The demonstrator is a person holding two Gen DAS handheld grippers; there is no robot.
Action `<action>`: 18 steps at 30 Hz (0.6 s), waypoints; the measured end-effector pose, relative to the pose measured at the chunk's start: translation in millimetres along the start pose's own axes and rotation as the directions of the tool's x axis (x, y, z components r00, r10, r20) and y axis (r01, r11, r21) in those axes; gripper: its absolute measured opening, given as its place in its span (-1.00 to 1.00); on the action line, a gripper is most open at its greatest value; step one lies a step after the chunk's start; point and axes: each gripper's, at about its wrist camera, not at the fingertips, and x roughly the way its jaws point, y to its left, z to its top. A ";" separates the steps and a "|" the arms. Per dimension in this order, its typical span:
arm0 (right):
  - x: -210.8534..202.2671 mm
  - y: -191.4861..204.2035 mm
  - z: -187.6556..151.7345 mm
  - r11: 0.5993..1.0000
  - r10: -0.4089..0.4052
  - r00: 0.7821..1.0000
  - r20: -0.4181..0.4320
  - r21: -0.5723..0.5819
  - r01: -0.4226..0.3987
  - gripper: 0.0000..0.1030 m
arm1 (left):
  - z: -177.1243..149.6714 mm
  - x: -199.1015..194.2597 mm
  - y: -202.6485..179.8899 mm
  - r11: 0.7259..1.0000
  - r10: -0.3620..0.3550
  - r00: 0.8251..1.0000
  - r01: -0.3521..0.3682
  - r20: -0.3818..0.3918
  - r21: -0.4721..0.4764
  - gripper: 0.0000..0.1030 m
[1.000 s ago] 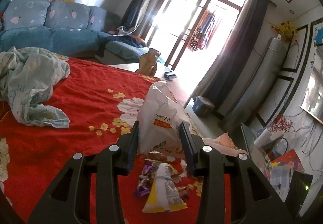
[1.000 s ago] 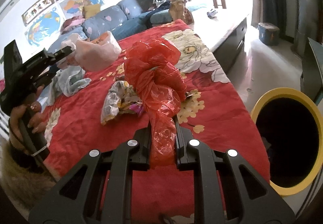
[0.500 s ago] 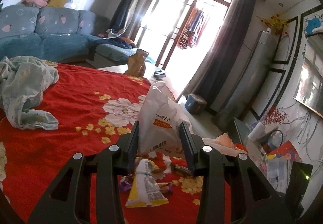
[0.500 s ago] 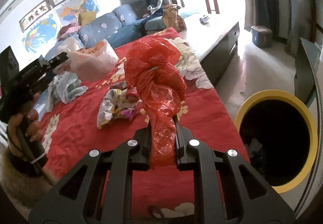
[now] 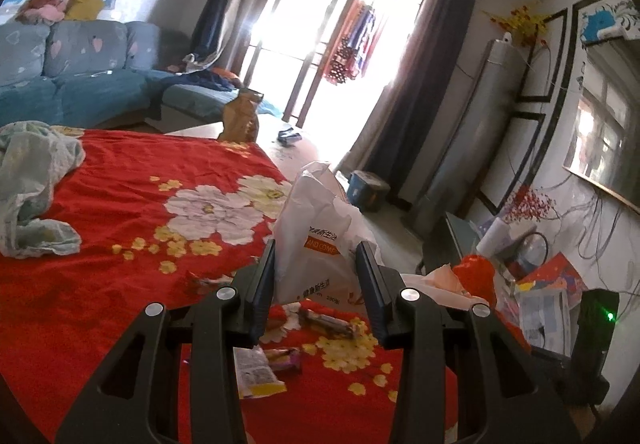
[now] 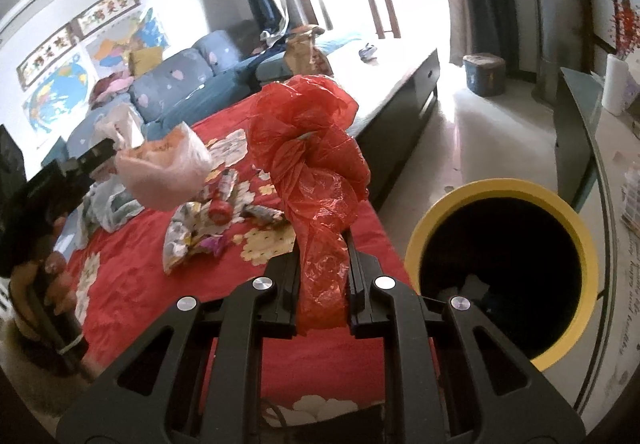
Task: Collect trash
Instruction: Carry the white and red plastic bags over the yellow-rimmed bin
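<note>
Left tongs [image 5: 315,272] pinching white bag [image 5: 320,240]; right tongs [image 6: 322,264] pinching red bag [image 6: 316,180], yellow-rimmed bin [image 6: 500,276] only there.

Looks like somebody's living room at home: a blue fabric sofa [image 5: 76,64] is sitting under colourful wall maps [image 6: 56,92], dark curtains [image 5: 416,84] hanging by tall glass balcony doors [image 5: 320,40].

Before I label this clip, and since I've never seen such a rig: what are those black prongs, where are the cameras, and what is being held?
No robot here: a person holds a two-finger gripper in each hand, each carrying a camera that looks along its fingers. The left view shows the left gripper shut on a white plastic bag. The right view shows the right gripper shut on a red plastic bag, beside a yellow-rimmed bin. Snack wrappers lie on the red floral cloth, with a crumpled pale cloth further off.
</note>
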 end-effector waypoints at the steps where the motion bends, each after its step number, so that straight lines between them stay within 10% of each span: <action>1: -0.9 -0.8 0.1 1.000 -0.004 1.000 0.003 0.002 0.004 -0.78 | -0.6 1.4 -3.2 1.000 -0.004 1.000 0.004 -0.003 0.007 -0.27; 18: -16.1 -35.1 3.5 0.994 -0.087 0.995 0.054 0.073 0.083 -0.78 | -18.8 22.5 -53.5 0.994 -0.048 0.997 0.054 -0.060 0.100 -0.27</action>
